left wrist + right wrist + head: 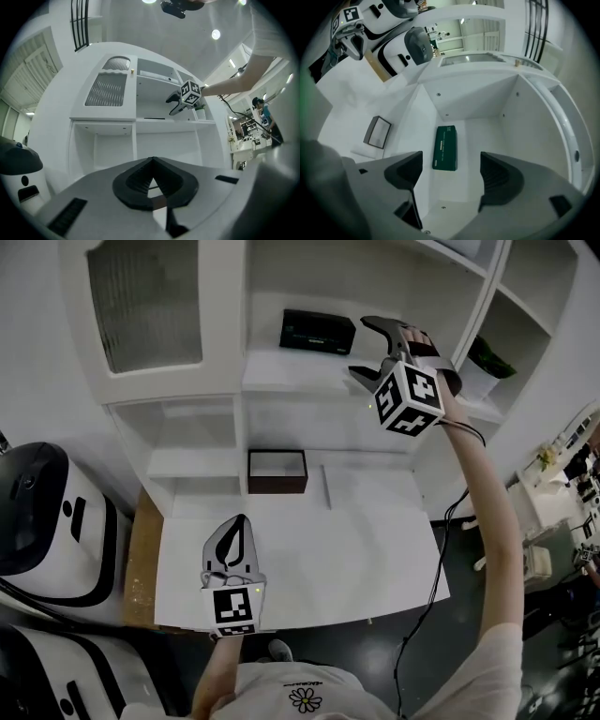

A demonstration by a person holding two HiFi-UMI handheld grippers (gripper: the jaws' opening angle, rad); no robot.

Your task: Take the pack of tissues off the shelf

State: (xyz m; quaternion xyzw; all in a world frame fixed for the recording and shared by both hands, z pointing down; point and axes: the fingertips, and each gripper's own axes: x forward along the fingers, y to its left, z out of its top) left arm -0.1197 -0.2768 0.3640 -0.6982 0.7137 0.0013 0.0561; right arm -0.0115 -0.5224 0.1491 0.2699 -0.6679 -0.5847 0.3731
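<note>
**Tissues on the upper shelf, right gripper lined up for the reach**

Tissues first: the pack of tissues (445, 147), dark green and flat, lies on the floor of the upper shelf (281, 369), set back towards the rear wall. It is close beside one side wall of the compartment. Nothing touches it.

The right gripper (451, 169) hovers in front of the pack at the compartment's mouth. Its fingers are spread wide and hold nothing. In the right gripper view the pack lies beyond the gap and nearer the left finger than the right. The head view shows the arm stretched up to that shelf.

The left gripper (239, 521) hangs low over the white counter (375, 549), its fingers clenched together on nothing. A dark-rimmed open box (277, 472) stands at the back of the counter, under the shelf and well apart from both grippers.

The step in hand looks like the approach. To do it well:

- Shift the right gripper sideways until the pack sits in the middle of the gap.
- Go straight in, so that the fingers straddle the pack's narrow width.
- Mind the finger on the wall side, which has little room and could catch the wall or push the pack askew.
- Squeeze gently, because the pack is probably soft and will give.
- Lift it slightly off the shelf floor before drawing it out.
</note>
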